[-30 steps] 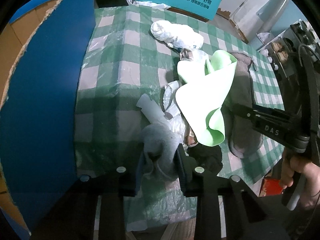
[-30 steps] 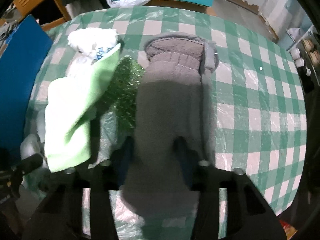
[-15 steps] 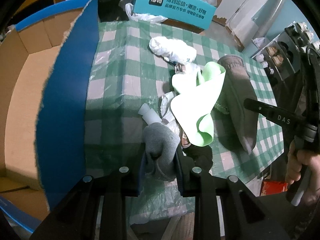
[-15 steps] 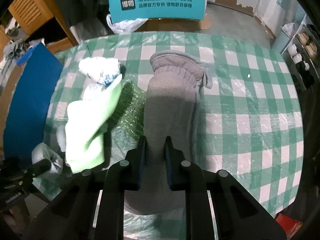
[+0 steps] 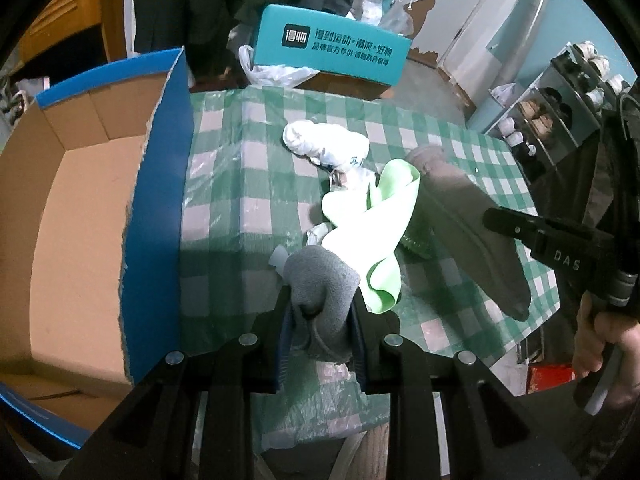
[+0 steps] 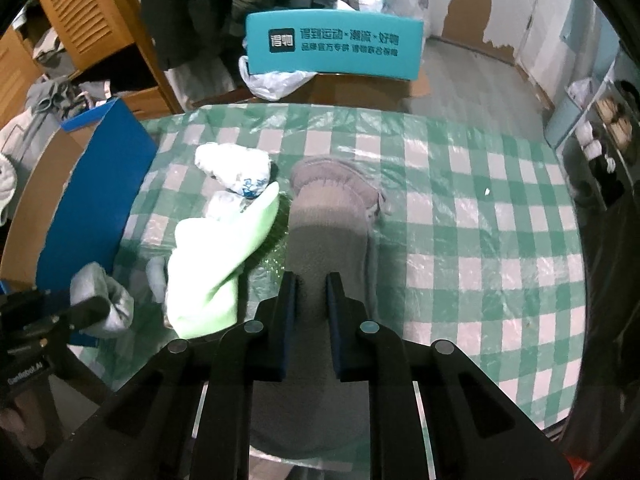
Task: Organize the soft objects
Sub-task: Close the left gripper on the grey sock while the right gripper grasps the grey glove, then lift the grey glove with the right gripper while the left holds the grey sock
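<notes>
We held two soft things at once above the desk [image 5: 224,184] with the checked cloth. The left tool [image 5: 320,312] was pinching a rolled grey sock [image 5: 322,280], lifted near the front edge of the desk and just beside the open cardboard box [image 5: 80,220]. The right tool [image 6: 311,292] was pressed on a long grey mitten [image 6: 328,208]; its cuff hung toward the middle of the desk. A light green cloth [image 5: 372,224] and a white bundle [image 5: 324,146] lay between the mitten and the box. We judged the box was the goal. To do this step well, we needed to keep both grips firm, carry the sock over the blue wall of the box before letting go, and lift the mitten high enough that it did not drag the green cloth along.
</notes>
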`<state>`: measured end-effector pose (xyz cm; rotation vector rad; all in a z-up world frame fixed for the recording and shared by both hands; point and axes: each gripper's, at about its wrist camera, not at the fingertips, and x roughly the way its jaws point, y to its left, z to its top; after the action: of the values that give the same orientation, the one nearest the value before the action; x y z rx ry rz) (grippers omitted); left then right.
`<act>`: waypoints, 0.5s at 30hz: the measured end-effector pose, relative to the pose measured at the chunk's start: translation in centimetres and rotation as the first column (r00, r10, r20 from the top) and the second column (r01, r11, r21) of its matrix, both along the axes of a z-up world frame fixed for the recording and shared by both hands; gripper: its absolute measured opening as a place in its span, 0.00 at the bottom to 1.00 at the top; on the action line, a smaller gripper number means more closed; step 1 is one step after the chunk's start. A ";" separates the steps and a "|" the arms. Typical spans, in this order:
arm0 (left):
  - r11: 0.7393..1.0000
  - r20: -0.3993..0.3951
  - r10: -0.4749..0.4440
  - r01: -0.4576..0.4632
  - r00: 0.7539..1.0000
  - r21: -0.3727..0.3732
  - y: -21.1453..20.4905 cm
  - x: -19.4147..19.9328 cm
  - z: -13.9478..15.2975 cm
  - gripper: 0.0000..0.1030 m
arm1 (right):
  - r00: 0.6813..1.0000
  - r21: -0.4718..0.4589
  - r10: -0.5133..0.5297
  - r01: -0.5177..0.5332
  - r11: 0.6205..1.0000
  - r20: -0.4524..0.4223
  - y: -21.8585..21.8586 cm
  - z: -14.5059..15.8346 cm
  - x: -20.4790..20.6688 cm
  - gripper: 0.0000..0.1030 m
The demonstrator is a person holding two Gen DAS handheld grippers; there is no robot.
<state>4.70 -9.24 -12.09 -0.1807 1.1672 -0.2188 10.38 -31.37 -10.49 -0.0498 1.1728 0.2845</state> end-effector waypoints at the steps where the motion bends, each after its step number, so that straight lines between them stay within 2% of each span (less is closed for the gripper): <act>1: 1.000 0.000 0.001 -0.001 1.000 -0.002 0.0 0.0 0.0 0.25 | 1.000 0.003 -0.002 0.002 1.000 -0.010 -0.1 -0.2 0.0 0.13; 8: 1.000 -0.016 0.006 -0.006 1.000 0.000 0.1 -0.1 -0.3 0.25 | 0.988 0.021 -0.045 0.048 0.999 -0.149 -1.2 -3.5 0.2 0.14; 9: 1.000 -0.017 0.005 -0.005 1.000 0.000 0.1 -0.1 -0.3 0.25 | 0.985 0.023 -0.061 0.066 0.998 -0.163 -1.5 -3.9 0.3 0.17; 12: 1.000 -0.016 0.003 -0.003 1.000 0.003 0.0 0.0 -0.5 0.25 | 0.980 0.026 -0.090 0.096 0.995 -0.175 -1.7 -4.6 0.7 0.38; 14: 1.000 -0.019 0.004 -0.004 1.000 0.004 0.0 0.1 -0.7 0.25 | 0.981 0.031 -0.101 0.107 0.994 -0.168 -1.7 -4.7 0.9 0.47; 15: 1.000 -0.021 0.005 -0.005 1.000 0.004 0.0 0.1 -0.8 0.25 | 0.981 0.035 -0.102 0.109 0.993 -0.165 -1.6 -4.7 1.0 0.55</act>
<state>4.84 -9.21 -12.94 -0.1826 1.1882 -0.2106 11.43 -33.00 -15.22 0.0754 1.3269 0.2230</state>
